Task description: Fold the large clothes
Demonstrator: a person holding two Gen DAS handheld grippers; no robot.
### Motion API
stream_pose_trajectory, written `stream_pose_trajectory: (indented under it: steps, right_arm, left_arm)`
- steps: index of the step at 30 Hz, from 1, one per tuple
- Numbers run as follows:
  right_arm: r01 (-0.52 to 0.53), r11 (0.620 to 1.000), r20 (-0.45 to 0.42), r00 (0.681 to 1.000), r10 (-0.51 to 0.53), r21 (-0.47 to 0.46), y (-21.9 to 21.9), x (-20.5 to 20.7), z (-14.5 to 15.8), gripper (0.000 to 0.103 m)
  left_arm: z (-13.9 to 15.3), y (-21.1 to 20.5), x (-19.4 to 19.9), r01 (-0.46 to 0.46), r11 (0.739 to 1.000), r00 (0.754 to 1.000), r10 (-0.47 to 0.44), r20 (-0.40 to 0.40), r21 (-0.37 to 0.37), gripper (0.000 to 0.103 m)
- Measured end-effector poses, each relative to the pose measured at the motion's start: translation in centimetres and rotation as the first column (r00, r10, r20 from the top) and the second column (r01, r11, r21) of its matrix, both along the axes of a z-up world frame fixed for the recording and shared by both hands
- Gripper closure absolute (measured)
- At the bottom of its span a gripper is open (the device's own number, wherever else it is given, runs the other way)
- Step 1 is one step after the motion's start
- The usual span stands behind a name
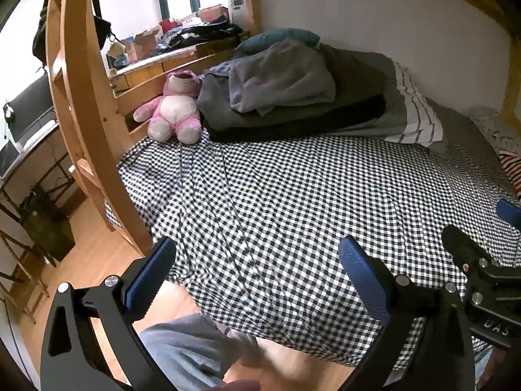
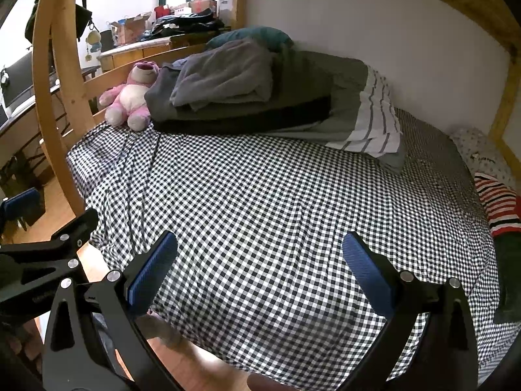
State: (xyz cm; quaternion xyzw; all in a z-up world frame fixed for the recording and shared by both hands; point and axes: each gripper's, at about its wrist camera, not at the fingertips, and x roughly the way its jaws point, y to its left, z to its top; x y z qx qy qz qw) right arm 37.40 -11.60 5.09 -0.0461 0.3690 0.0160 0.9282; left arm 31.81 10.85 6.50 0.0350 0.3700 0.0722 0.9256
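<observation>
The pink plush bear [image 1: 172,110] is propped at the left against the wooden rail, clear of the working area. Just right of it, a stack of grey and dark folded bedding [image 1: 293,97] is piled at the head of the black-and-white checked bed sheet [image 1: 293,202], which keeps the middle of the sheet bare, likely as a folding surface. At the far right edge a red, white and black striped garment [image 2: 498,202] is bunched, with a dark green cloth [image 2: 511,277] just below it; this is judged the likely clothing to fold, though no garment is spread out or held.

The left gripper [image 1: 257,280] is held over the near edge with jaws apart on nothing; the right gripper [image 2: 260,277] likewise, beside it.

The garment is shown fully only in the right wrist view; the left shows a sliver, plus a grey trouser leg [image 1: 182,348] below.
</observation>
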Motion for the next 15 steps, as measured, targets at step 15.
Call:
stream_pose_trajectory:
  steps: [15]
  right_arm:
    - [0.005,1.0,-0.006,1.0,-0.005,0.018,-0.01,-0.04,-0.29,0.003]
  left_arm:
    - [-0.15,0.32,0.16,-0.004,1.0,1.0,0.003,-0.003,-0.012,0.004]
